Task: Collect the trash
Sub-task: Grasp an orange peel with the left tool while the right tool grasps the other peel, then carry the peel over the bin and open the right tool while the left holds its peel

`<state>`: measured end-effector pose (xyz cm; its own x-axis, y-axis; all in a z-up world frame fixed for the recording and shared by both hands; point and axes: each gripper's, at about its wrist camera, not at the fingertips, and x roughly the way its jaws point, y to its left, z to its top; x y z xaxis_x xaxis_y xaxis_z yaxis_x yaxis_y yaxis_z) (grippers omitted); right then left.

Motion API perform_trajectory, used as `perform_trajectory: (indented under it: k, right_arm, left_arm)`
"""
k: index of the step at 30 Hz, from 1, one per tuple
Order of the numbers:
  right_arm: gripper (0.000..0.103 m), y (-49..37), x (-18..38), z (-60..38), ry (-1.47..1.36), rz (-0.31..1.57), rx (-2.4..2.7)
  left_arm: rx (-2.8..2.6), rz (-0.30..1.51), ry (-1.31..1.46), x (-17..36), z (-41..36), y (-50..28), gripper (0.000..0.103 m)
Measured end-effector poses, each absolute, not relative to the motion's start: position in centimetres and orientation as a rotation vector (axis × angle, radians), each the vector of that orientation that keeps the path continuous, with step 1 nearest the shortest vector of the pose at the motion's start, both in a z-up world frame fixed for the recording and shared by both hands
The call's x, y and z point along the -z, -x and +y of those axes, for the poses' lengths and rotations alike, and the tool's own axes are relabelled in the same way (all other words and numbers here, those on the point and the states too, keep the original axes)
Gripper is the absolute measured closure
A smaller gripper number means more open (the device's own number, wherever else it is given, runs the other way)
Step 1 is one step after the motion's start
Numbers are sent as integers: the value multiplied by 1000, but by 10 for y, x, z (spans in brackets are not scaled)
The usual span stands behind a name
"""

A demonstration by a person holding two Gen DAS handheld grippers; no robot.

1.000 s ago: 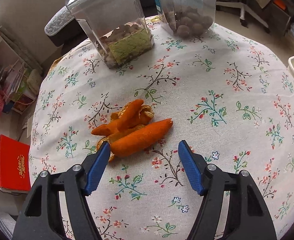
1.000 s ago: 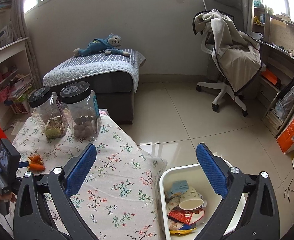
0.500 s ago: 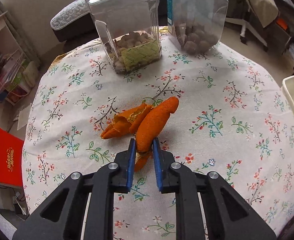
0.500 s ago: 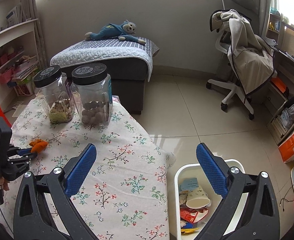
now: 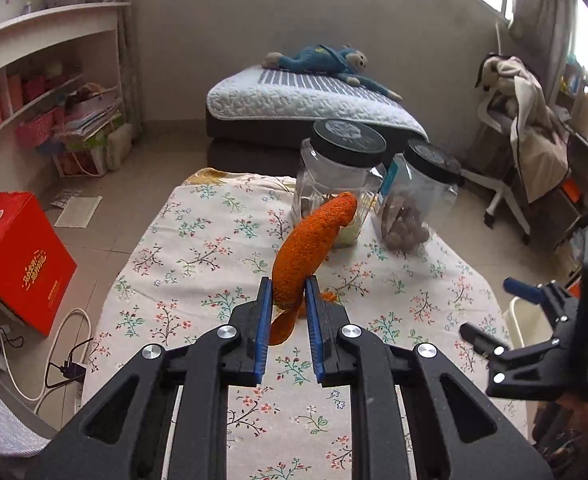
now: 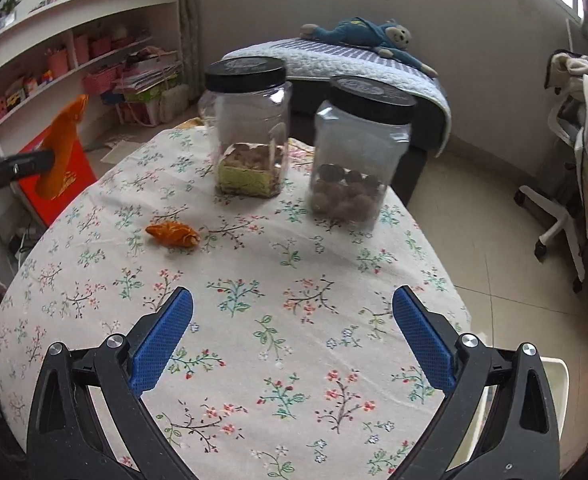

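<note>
My left gripper (image 5: 287, 300) has its blue pads squeezed tight on a long bumpy orange peel (image 5: 309, 244), which sticks up in the middle of the frame, lifted off the white flowery tablecloth (image 5: 198, 264). My right gripper (image 6: 292, 340) is wide open at the bottom of its frame and holds nothing. A smaller curled orange peel piece (image 6: 172, 234) lies on the cloth at centre left, in front of two clear plastic jars with black lids (image 6: 248, 128)

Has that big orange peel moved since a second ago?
Yes. The peel lay on the tablecloth a second ago; now the left gripper holds it raised above the cloth, its tip up against the jars.
</note>
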<state>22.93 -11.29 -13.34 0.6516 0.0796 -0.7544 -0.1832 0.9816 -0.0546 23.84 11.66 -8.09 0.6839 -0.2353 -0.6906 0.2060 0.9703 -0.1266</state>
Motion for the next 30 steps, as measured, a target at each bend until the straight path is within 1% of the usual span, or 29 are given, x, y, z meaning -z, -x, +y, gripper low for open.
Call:
perform_trajectory:
  k: [4,5,6,10,13,14,15,16,17,18,21,24,30]
  right_arm:
    - [7,-258,155,-57,254,855,-315]
    - [10,-267,162,-45,285,863,-349]
    - [16,-275,169,-34,309,868,-379]
    - [18,-307,196,-13,329,907,-457]
    - [33,-327,212,-4,328,940,-471]
    - [44,-333,217,-2,325,958,-474]
    - [58,-337,222,1,325,977,-476]
    - [62,-338,223,0,316,977,-488]
    - [73,-337,221,0,305,965,-487]
    - [79,-337,221,0,295,968,-481]
    - [83,-334,218,-2,271,968,-454]
    - [84,-330,214,-7,254,966,-425]
    - [85,-310,176,-17,201,899,-379]
  left_arm:
    - [232,759,80,69,131,-235,86]
    - [232,755,86,67,132,-235,86]
    - [233,750,91,65,134,-234,86]
    - [238,735,102,60,140,-234,86]
    - [232,733,104,59,146,-235,86]
    - [227,735,108,59,149,-237,86]
    - [221,739,113,61,152,-238,86]
    - [211,742,119,62,155,-239,86]
    - [203,749,125,64,159,-240,86]
    - [197,754,131,66,163,-241,86]
    - [181,761,143,69,169,-242,86]
    - [169,758,138,67,168,-238,86]
    - [146,738,116,64,165,-233,86]
